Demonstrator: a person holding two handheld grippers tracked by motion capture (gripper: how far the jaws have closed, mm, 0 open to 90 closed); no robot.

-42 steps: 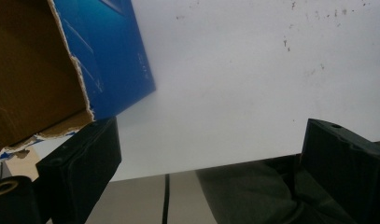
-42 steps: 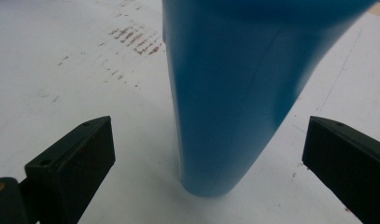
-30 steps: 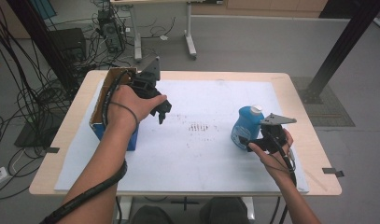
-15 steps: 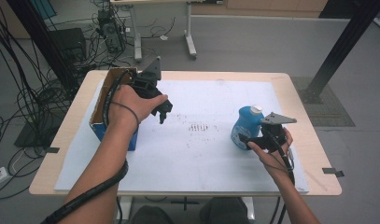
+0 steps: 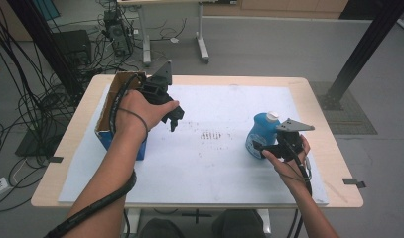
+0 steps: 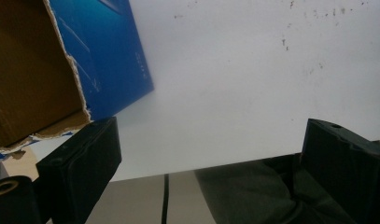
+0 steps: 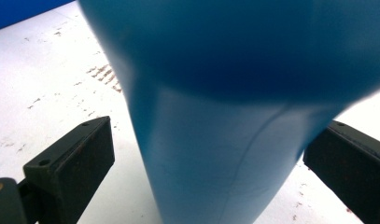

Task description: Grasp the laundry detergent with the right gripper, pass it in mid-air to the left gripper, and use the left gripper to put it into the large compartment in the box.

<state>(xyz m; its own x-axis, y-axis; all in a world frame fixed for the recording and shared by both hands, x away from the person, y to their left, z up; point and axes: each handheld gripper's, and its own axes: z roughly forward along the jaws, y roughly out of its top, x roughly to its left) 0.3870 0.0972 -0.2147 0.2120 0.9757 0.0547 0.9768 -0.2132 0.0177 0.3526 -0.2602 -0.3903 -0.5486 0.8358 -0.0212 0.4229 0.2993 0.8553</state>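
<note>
A blue bottle (image 5: 259, 130) with a white cap stands on the white sheet (image 5: 209, 163) at the table's right. My right gripper (image 5: 262, 148) is at its near side, open, one jaw on each side of the bottle's body. In the right gripper view the bottle (image 7: 215, 93) sits between the spread jaws of the right gripper (image 7: 211, 163), with a gap on the left. My left gripper (image 5: 175, 119) hangs open over the sheet, just right of a blue cardboard box (image 5: 119, 139). Nothing lies between the jaws of the left gripper (image 6: 211, 154), and the box (image 6: 108, 51) shows its torn brown inside.
Dark specks (image 5: 212, 135) mark the middle of the sheet. The wooden table (image 5: 341, 191) has bare edges around the sheet. Cables, a desk frame and a black post stand on the floor beyond the table.
</note>
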